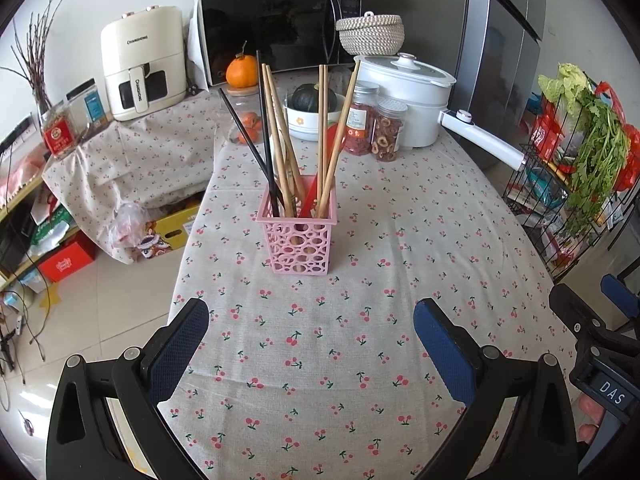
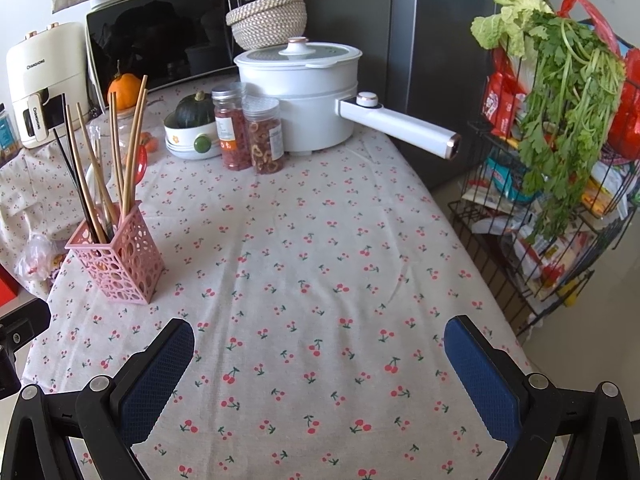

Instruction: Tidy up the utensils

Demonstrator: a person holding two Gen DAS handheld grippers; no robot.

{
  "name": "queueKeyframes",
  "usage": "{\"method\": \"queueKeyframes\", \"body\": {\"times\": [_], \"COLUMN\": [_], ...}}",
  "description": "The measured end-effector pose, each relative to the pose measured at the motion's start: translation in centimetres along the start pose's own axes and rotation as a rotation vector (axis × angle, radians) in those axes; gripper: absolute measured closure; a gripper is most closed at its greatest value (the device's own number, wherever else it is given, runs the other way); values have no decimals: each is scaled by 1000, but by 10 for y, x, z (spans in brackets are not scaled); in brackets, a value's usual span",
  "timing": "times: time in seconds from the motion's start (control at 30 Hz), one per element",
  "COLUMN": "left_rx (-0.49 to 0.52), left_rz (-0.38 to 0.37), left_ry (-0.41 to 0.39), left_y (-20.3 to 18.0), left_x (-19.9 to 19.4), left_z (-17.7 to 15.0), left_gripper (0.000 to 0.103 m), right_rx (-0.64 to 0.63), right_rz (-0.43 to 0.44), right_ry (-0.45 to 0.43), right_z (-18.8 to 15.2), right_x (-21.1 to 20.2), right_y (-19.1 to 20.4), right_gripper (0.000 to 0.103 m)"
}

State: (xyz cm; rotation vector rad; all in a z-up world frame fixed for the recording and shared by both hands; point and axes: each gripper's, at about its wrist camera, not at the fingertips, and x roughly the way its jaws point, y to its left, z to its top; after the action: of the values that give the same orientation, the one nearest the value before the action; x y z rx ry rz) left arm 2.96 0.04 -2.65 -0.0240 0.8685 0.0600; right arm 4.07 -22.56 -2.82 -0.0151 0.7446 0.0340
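Observation:
A pink perforated utensil holder (image 1: 298,240) stands upright on the cherry-print tablecloth (image 1: 360,340). It holds several wooden chopsticks (image 1: 334,140), black chopsticks (image 1: 262,132) and a red utensil (image 1: 310,198). My left gripper (image 1: 311,320) is open and empty, hovering over the cloth short of the holder. In the right wrist view the holder (image 2: 120,264) stands at the left, and my right gripper (image 2: 320,344) is open and empty over the bare cloth (image 2: 320,260). Part of the right gripper shows at the right edge of the left wrist view (image 1: 600,320).
At the back stand a white electric pot (image 1: 404,96) with a long handle (image 2: 400,124), two jars of dried snacks (image 1: 376,124), a bowl with a green squash (image 1: 312,108), a microwave (image 1: 276,28) and an air fryer (image 1: 142,64). A wire rack with greens (image 2: 560,160) stands off the right table edge.

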Motion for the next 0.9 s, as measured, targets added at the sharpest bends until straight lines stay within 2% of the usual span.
{"method": "queueKeyframes", "body": {"times": [0.9], "left_rx": [5], "left_rz": [9], "left_ry": [7], "left_y": [-2], "left_x": [1], "left_z": [-2], "left_gripper": [0], "right_rx": [2], "right_rz": [4], "right_ry": [12], "right_z": [-3], "right_x": [3], "right_y": [2], "right_gripper": [0]}}
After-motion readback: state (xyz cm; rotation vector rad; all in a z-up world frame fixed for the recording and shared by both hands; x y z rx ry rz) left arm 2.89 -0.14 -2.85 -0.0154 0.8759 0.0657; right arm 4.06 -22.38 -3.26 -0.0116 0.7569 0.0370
